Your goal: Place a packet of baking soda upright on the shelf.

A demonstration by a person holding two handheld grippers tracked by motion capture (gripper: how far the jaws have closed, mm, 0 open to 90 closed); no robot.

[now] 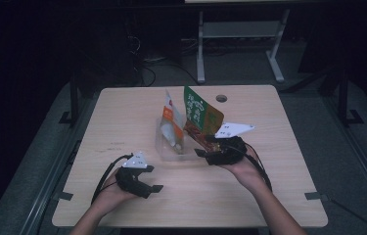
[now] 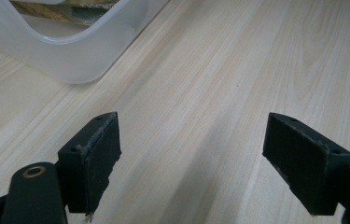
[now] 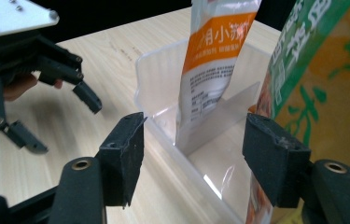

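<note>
A clear plastic container (image 1: 170, 152) sits at the table's middle. An orange-and-white pouch (image 1: 171, 122) stands upright inside it. A green-and-orange bag (image 1: 201, 115) leans at its right side; whether the bag's foot is inside I cannot tell. My right gripper (image 1: 203, 146) is open at the container's right rim. In the right gripper view its jaws straddle the near wall (image 3: 163, 135), with the pouch (image 3: 214, 60) ahead and the bag (image 3: 322, 84) behind the right jaw. My left gripper (image 1: 155, 177) is open and empty, low over bare wood in front of the container (image 2: 70, 51).
The light wooden table (image 1: 249, 186) has a round cable hole (image 1: 221, 98) near its far edge and faint dark marks (image 1: 115, 144) at the left. A white desk frame (image 1: 240, 29) stands on the grey floor beyond. The left gripper (image 3: 65, 126) shows in the right gripper view.
</note>
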